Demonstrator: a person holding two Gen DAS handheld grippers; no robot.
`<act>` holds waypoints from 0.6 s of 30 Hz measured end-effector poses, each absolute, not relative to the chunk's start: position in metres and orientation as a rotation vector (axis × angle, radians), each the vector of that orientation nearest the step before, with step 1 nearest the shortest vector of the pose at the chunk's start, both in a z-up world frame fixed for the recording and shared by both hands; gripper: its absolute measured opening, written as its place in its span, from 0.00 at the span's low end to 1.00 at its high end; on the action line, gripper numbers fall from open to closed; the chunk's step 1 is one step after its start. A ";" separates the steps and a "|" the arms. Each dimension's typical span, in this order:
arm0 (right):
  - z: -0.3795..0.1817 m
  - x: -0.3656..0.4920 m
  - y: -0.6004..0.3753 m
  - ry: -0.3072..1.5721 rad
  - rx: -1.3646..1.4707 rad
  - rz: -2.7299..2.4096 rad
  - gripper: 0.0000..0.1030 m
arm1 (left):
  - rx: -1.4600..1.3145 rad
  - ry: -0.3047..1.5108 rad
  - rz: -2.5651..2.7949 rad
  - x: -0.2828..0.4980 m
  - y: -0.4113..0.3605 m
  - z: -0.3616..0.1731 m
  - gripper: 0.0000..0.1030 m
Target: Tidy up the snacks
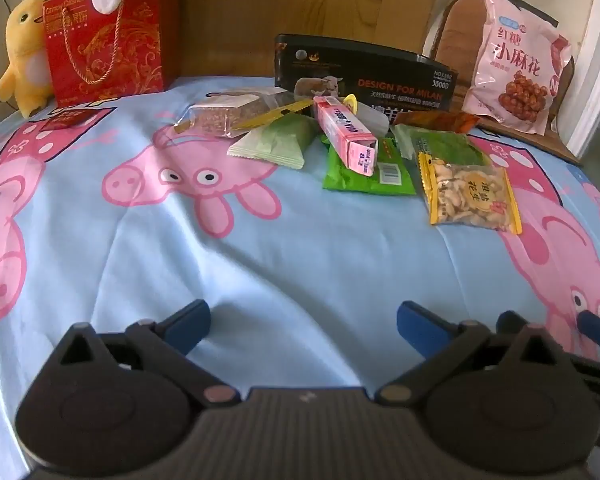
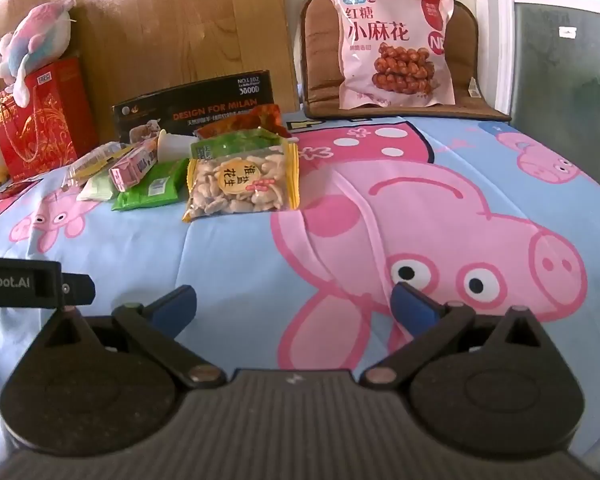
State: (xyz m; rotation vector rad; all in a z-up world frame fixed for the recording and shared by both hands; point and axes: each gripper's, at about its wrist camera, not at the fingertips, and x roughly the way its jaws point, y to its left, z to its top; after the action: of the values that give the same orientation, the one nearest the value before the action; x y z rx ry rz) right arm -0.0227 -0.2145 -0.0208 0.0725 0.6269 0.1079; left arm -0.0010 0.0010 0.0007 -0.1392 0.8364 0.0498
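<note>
Blue cartoon-pig bedsheet [image 1: 300, 248] covers the surface; wood panel behind. Snacks heaped at the far middle: clear-fronted peanut packet [image 1: 470, 196] nearest, green packet [image 1: 364, 176] left of it, pink carton [image 1: 346, 132] lying across the pile, pale green wrapper [image 1: 274, 142] further left. Black box [image 1: 364, 74] stands behind the heap. Large pink snack bag [image 2: 394, 40] leans on a brown chair cushion [image 2: 466, 64], far right. Red gift bag [image 1: 108, 36] and yellow plush [image 1: 24, 52] far left. Left gripper [image 1: 303, 322] and right gripper [image 2: 294, 306]: jaws spread wide, nothing between them, both well short of the pile.
</note>
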 end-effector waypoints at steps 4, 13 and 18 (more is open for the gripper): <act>-0.019 -0.022 -0.217 0.624 0.084 0.110 1.00 | -0.132 0.826 0.025 -0.006 0.004 -0.002 1.00; 0.003 -0.018 -0.199 0.499 -0.068 0.198 0.75 | -0.333 0.714 -0.095 -0.029 0.048 0.001 1.00; 0.026 0.010 -0.168 0.469 -0.181 0.400 0.40 | -0.237 0.616 0.005 -0.031 0.069 0.015 1.00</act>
State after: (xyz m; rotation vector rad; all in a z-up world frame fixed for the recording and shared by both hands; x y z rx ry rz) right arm 0.0101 -0.1677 0.0258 -0.1810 0.4695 0.3996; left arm -0.0308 0.0692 0.0149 -0.2365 0.6164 0.0053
